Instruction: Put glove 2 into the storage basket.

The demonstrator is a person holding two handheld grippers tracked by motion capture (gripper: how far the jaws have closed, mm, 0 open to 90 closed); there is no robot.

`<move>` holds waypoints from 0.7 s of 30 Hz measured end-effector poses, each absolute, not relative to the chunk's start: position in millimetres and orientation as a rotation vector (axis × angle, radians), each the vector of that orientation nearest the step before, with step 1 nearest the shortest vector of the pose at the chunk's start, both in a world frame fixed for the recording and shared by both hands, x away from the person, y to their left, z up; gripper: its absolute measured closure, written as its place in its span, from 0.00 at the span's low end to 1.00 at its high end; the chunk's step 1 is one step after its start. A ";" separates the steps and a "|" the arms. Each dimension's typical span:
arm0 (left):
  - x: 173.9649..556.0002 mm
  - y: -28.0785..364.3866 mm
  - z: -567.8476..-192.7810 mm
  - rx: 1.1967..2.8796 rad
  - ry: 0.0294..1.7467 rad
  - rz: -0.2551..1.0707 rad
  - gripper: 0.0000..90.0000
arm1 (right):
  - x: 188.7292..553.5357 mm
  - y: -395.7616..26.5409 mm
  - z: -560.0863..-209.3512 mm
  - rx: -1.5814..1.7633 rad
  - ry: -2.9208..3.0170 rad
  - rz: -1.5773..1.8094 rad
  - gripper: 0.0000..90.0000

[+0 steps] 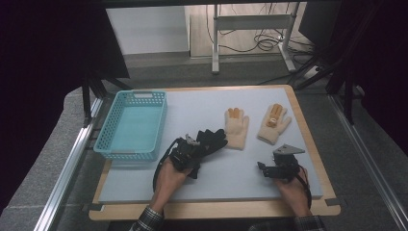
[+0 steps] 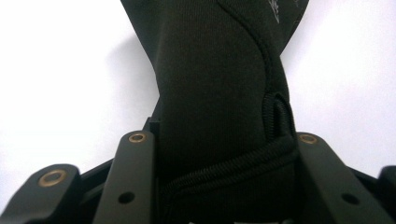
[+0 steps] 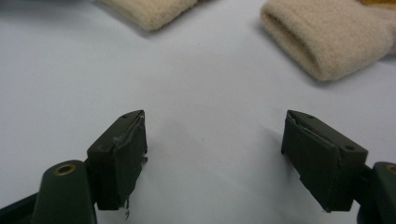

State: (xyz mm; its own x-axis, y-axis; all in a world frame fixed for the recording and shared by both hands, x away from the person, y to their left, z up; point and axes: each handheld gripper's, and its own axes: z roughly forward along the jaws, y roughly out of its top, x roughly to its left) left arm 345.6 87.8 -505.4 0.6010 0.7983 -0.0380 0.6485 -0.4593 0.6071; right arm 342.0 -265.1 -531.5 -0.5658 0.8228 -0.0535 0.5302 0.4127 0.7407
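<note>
A: The left fingers (image 2: pixel 135 177) are pinched on the cuff of the black glove (image 2: pixel 210 93); in the left gripper view its ribbed hem is squeezed between the two black bars, and the rest of the glove runs straight ahead of them.

B: And the right fingers (image 3: pixel 116 154)?

A: Spread wide with nothing between them, just bare tabletop (image 3: pixel 210 93). Ahead of them lie two beige cuffs, one to the left (image 3: pixel 149 11) and one to the right (image 3: pixel 322 42), both apart from the tips.

B: So where does that leave the work?

A: From above, the left gripper (image 1: pixel 185 153) has the black glove by its near end, with the glove's own digits fanned out just beyond, close to the nearer beige glove (image 1: pixel 236 127). The other beige glove (image 1: pixel 273 124) lies flat beyond the right gripper (image 1: pixel 279 168). Off to the far left of the left fingers sits the turquoise basket (image 1: pixel 159 120), and I see nothing in it.

B: Then little is done.

A: I'd judge so: one glove gripped, not yet carried over, and both beige gloves untouched, if the basket is where they go.
</note>
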 end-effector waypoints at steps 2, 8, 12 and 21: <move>347.4 89.1 -497.5 2.233 1.142 0.356 0.67 | 342.0 -265.1 -531.5 1.155 2.262 0.967 0.24; 355.5 93.4 -477.3 2.210 1.147 0.387 0.66 | 342.0 -265.1 -531.5 1.156 2.262 0.966 0.24; 362.7 98.2 -465.7 2.198 1.159 0.406 0.66 | 342.0 -265.1 -531.5 1.156 2.262 0.967 0.24; 374.8 115.0 -440.5 2.166 1.197 0.449 0.66 | 341.9 -265.1 -531.5 1.155 2.262 0.968 0.24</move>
